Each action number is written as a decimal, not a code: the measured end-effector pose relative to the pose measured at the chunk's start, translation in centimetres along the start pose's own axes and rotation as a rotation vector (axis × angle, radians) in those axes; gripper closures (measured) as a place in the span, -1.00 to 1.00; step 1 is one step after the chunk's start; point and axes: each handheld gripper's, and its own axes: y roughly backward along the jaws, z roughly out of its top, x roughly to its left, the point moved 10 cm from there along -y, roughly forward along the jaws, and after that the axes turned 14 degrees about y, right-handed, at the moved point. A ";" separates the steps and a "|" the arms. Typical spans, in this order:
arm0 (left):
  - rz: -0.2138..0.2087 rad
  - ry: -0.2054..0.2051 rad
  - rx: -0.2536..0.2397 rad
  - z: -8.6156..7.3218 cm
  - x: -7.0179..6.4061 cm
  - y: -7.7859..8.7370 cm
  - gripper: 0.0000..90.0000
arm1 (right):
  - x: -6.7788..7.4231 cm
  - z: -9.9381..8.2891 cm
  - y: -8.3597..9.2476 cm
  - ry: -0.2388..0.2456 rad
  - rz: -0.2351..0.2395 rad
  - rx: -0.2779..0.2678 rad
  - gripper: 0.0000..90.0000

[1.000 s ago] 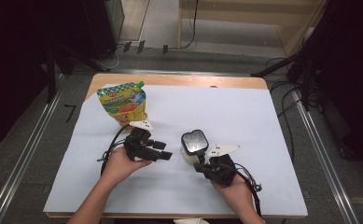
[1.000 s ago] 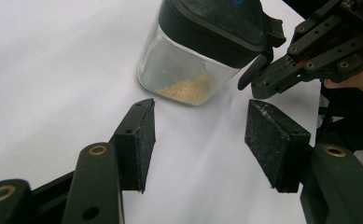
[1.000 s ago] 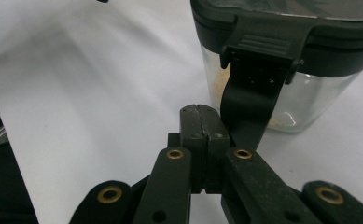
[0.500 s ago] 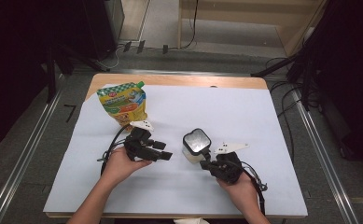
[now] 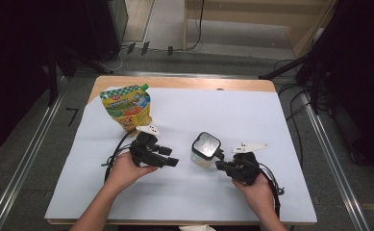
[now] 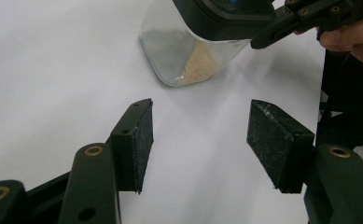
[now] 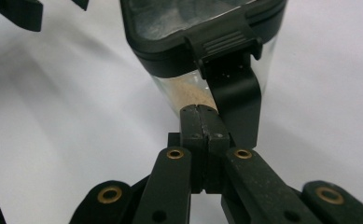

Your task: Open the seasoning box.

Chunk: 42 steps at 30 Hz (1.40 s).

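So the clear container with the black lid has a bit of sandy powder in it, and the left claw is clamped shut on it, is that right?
Not quite. The left claw is open, its jaws apart over bare table with nothing between them, short of the container; the left gripper view shows this. The rest holds: the container is clear, has a black lid and holds a little sandy powder.

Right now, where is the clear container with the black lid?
In the high view the clear container stands on the white sheet, right of centre, between both tools, nearest the right tool.
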 end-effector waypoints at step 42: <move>-0.078 -0.031 0.004 1.4 -1.8 -1.6 -0.42 | -5.0 0.9 3.0 -0.037 -0.096 -0.019 1.00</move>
